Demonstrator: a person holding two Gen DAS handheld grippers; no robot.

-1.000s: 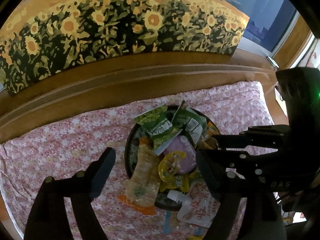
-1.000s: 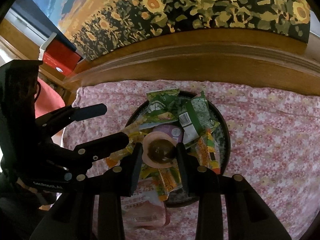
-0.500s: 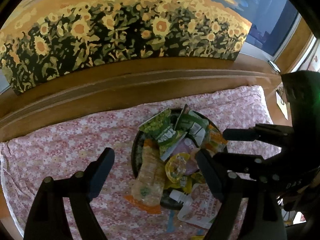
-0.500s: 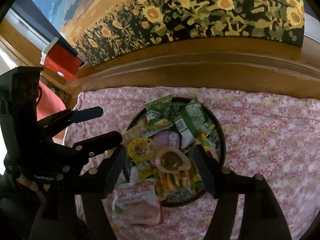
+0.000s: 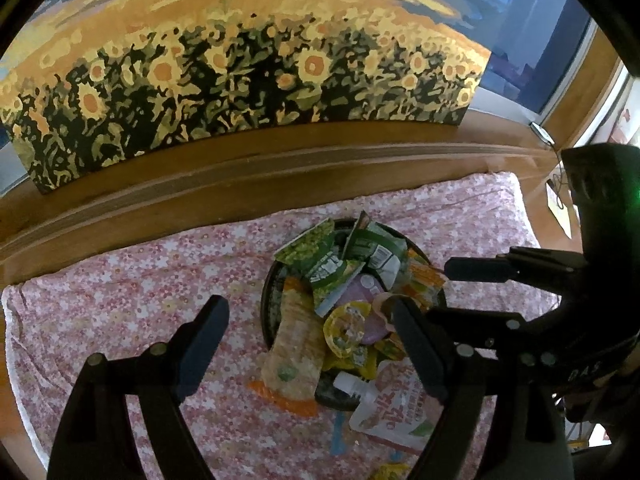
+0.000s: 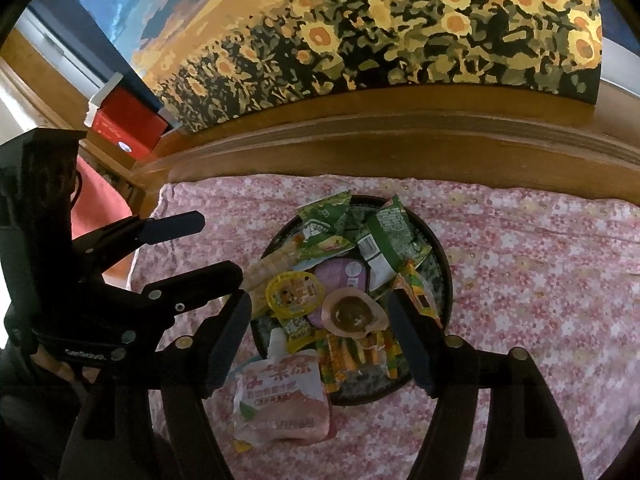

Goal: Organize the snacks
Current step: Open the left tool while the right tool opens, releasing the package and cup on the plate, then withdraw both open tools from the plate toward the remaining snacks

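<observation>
A round tray (image 6: pixel 442 276) sits on a cloth-covered bed (image 6: pixel 540 280), with snack packets heaped in it. Behind the tray runs a wooden ledge (image 6: pixel 400 148), and a large painting (image 6: pixel 380 40) stands on that ledge. A jelly cup (image 6: pixel 352 312) lies on top of the heap near the tray's front. Just left of it lies a lidded cup (image 6: pixel 294 294). A spouted pouch (image 6: pixel 280 396) overhangs the tray's front-left rim onto the bed. A long packet (image 5: pixel 294 360) sticks out over the tray's left rim.
</observation>
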